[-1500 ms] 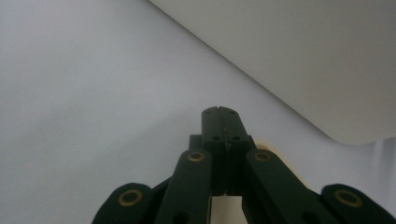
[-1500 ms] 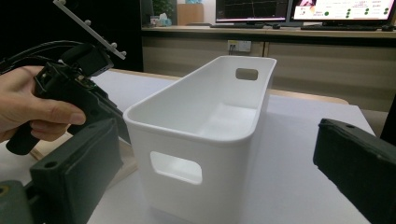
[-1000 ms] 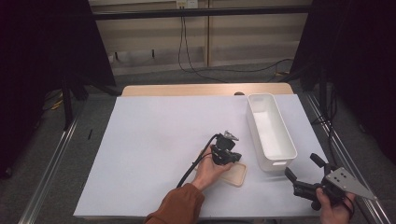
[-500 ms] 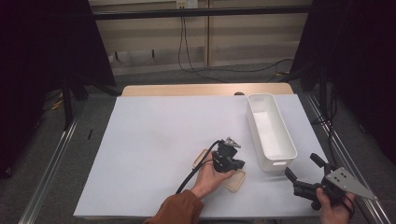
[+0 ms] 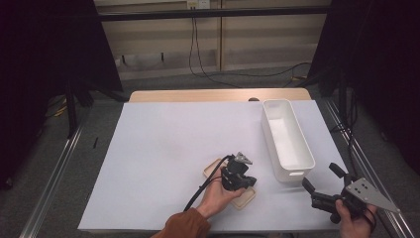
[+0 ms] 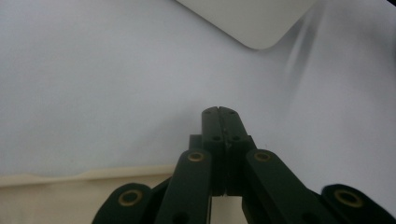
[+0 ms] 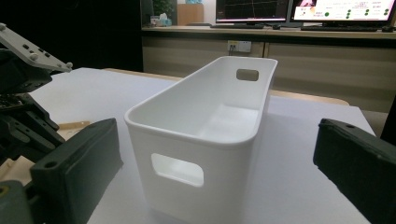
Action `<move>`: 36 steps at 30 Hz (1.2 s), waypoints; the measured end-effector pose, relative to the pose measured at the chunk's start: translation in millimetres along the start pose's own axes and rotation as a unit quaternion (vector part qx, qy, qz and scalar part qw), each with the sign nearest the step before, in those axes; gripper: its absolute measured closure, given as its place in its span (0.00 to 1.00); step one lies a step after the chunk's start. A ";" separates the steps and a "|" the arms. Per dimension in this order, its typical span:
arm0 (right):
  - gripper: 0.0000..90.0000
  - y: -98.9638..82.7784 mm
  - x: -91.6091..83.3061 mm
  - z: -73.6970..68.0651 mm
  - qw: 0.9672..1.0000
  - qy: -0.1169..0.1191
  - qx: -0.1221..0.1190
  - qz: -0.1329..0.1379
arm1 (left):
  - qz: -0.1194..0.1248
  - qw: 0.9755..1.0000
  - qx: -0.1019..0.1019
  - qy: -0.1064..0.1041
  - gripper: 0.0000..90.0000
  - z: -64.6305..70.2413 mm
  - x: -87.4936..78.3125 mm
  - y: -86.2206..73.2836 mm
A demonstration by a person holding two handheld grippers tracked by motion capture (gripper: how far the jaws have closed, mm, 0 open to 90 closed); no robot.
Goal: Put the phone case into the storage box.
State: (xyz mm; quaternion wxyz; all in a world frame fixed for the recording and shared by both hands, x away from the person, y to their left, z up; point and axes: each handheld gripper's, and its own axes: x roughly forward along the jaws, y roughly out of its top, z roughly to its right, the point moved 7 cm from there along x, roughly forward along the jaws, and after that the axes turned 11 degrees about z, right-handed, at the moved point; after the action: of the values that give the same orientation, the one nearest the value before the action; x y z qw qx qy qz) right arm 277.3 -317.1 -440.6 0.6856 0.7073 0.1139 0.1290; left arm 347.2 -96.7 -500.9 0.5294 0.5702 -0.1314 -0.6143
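Observation:
My left gripper hangs low over a flat beige board near the table's front edge, held by a hand in an orange-brown sleeve. In the left gripper view its jaws are shut with nothing between them, and they point across the white sheet toward a corner of the white bin. The board lies just under them. My right gripper rests at the front right corner, open and empty. Its jaws face the near end of the long white bin, which is empty.
The bin stands lengthwise along the right side of the white sheet. A strip of wooden tabletop borders the far edge. Metal rails run along both sides of the table. The left gripper looms at the left of the right gripper view.
The left gripper has slid a little toward the near edge over the beige board, staying shut. The right gripper and the bin have kept still.

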 end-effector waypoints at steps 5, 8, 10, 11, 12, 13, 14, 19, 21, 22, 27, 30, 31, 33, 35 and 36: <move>0.00 0.1 0.0 -0.2 1.000 -0.001 0.000 0.000 | 0.006 1.000 -0.011 -0.002 1.00 -2.6 -8.1 -4.0; 0.00 0.2 0.3 -0.4 1.000 -0.001 0.000 0.000 | 0.004 1.000 -0.008 0.006 1.00 -4.1 -12.6 -6.2; 0.00 0.3 0.1 -0.3 1.000 -0.002 0.000 0.001 | 0.007 1.000 -0.007 0.011 1.00 -5.6 -15.6 -7.0; 0.00 0.3 -0.1 -0.2 1.000 -0.002 0.000 0.001 | 0.007 1.000 -0.010 0.009 1.00 -6.6 -18.0 -7.9; 0.00 0.1 -0.1 0.1 1.000 -0.002 0.000 0.000 | 0.007 1.000 -0.013 0.010 1.00 -6.9 -18.9 -8.5; 0.00 0.1 0.0 0.1 1.000 -0.002 0.000 0.000 | 0.007 1.000 -0.014 0.005 1.00 -6.9 -20.4 -9.3; 0.00 0.1 0.0 0.0 1.000 -0.002 0.000 0.000 | 0.005 1.000 -0.012 0.006 1.00 -7.1 -21.9 -10.0; 0.00 0.1 0.2 -0.3 1.000 -0.003 0.000 0.000 | 0.008 1.000 -0.012 0.007 1.00 -6.4 -29.2 -15.3; 0.00 0.2 0.3 -0.5 1.000 -0.003 -0.001 0.000 | 0.008 1.000 -0.015 0.005 1.00 -6.2 -32.3 -17.5; 0.00 0.1 0.3 -0.5 1.000 -0.002 -0.001 0.000 | 0.008 1.000 -0.015 0.005 1.00 -6.2 -33.6 -18.6; 0.00 0.2 0.4 -0.7 1.000 -0.002 -0.001 0.000 | 0.011 1.000 -0.018 0.002 1.00 -3.8 -40.7 -22.1; 0.00 0.0 0.8 -0.8 1.000 -0.003 -0.001 -0.001 | 0.010 1.000 -0.015 0.001 1.00 -2.5 -43.5 -23.5; 0.00 0.0 0.8 -0.9 1.000 -0.002 -0.002 -0.001 | 0.010 1.000 -0.015 0.001 1.00 -2.1 -43.9 -23.6; 0.00 -0.1 0.9 -1.0 1.000 -0.002 -0.001 -0.001 | 0.010 1.000 -0.014 -0.001 1.00 -1.6 -45.0 -24.2; 0.00 0.1 0.8 -0.9 1.000 -0.002 -0.002 0.000 | 0.010 1.000 -0.020 0.001 1.00 -1.5 -45.3 -24.1; 0.00 -0.4 1.0 -0.8 1.000 -0.002 -0.001 -0.002 | 0.011 1.000 -0.019 -0.001 1.00 -1.2 -45.1 -24.1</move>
State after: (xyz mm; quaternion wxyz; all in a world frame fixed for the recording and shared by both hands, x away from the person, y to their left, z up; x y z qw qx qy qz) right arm 278.0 -316.0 -441.0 0.6871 0.7064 0.1140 0.1263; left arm 326.6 -50.3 -494.4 0.5467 0.5576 -0.1264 -0.6118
